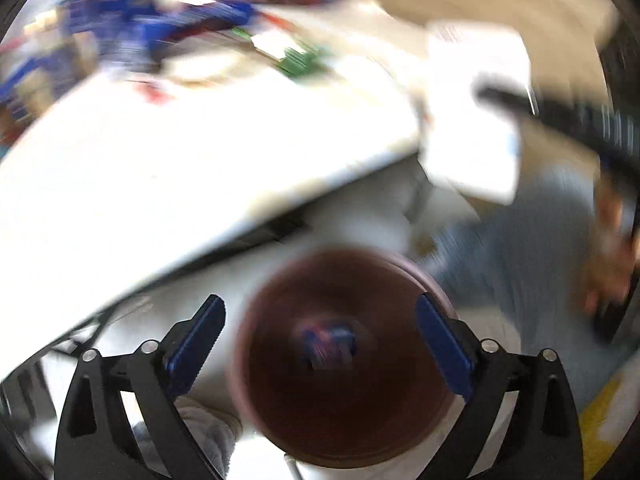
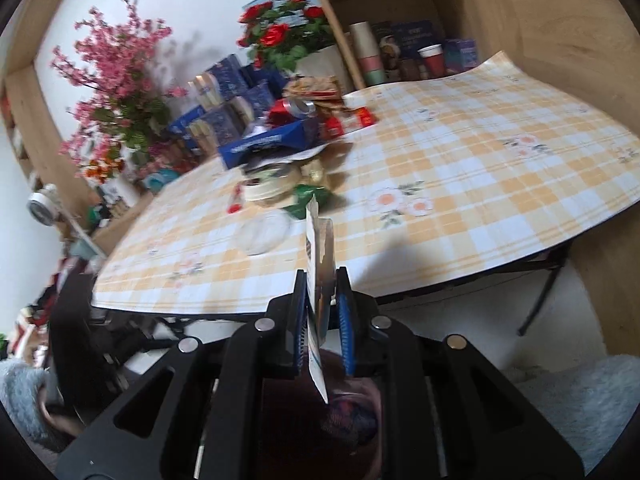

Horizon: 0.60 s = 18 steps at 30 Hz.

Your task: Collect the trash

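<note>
My left gripper (image 1: pixel 320 304) stands open above a round brown bin (image 1: pixel 276 380) on the floor, with nothing between its blue pads (image 1: pixel 196 344). A blue and red scrap (image 1: pixel 328 344) lies at the bin's bottom. This view is blurred. My right gripper (image 2: pixel 321 276) is shut on a flat white packet (image 2: pixel 318 240), held upright near the table's front edge. The same packet (image 1: pixel 476 120) shows at the upper right of the left wrist view. The bin (image 2: pixel 360 408) shows dark red below the right gripper.
A table with a yellow checked cloth (image 2: pixel 460 200) bears a heap of cans, blue boxes (image 2: pixel 260 140), a tape roll (image 2: pixel 268 188), a green wrapper (image 2: pixel 308 196) and a clear lid (image 2: pixel 262 234). Flower pots and a shelf of cups stand behind. A person's leg (image 1: pixel 520 260) is beside the bin.
</note>
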### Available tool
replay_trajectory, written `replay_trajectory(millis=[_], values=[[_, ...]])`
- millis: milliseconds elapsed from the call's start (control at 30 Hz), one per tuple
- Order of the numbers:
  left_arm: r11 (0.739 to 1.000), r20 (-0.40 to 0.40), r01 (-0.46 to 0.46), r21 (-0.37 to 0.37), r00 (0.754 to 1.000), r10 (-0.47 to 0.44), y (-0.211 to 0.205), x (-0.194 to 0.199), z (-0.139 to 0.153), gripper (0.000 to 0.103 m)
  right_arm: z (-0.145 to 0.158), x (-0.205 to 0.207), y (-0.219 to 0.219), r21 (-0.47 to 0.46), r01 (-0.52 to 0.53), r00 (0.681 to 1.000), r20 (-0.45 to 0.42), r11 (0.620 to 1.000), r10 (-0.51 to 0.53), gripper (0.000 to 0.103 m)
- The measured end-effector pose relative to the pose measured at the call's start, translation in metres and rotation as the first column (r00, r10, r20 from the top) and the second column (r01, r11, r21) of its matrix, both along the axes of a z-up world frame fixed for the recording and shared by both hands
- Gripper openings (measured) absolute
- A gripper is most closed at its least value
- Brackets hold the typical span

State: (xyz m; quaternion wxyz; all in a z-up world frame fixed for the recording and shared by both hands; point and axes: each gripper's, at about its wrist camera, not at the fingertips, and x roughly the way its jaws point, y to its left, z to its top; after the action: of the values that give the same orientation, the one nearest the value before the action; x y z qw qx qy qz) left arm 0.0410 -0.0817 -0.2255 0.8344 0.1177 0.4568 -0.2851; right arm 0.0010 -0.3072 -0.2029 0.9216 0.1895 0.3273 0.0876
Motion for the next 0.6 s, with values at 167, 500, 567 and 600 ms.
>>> replay_trajectory(millis=[167, 500, 567, 600], values=[[0.957, 0.128, -0.254, -0.142, 0.954, 0.272, 0.072, -0.007, 0.048, 0.097, 0.0, 0.003, 0.031, -0.033, -0.129, 0.992, -0.005, 0.991, 0.128, 0.018], [0.842, 0.213, -0.502, -0.199, 0.816, 0.537, 0.145, -0.018, 0.05, 0.097, -0.039, 0.014, 0.107, -0.159, -0.409, 0.904, -0.203, 0.899, 0.375, 0.018], [0.819, 0.196, -0.536, -0.206, 0.797, 0.571, 0.149, -0.015, 0.045, 0.097, -0.052, 0.019, 0.115, -0.186, -0.424, 0.89, -0.268, 0.886, 0.37, 0.018], [0.814, 0.189, -0.542, -0.21, 0.794, 0.578, 0.153, -0.016, 0.044, 0.097, -0.061, 0.022, 0.119, -0.202, -0.431, 0.88, -0.311, 0.88, 0.36, 0.018]])
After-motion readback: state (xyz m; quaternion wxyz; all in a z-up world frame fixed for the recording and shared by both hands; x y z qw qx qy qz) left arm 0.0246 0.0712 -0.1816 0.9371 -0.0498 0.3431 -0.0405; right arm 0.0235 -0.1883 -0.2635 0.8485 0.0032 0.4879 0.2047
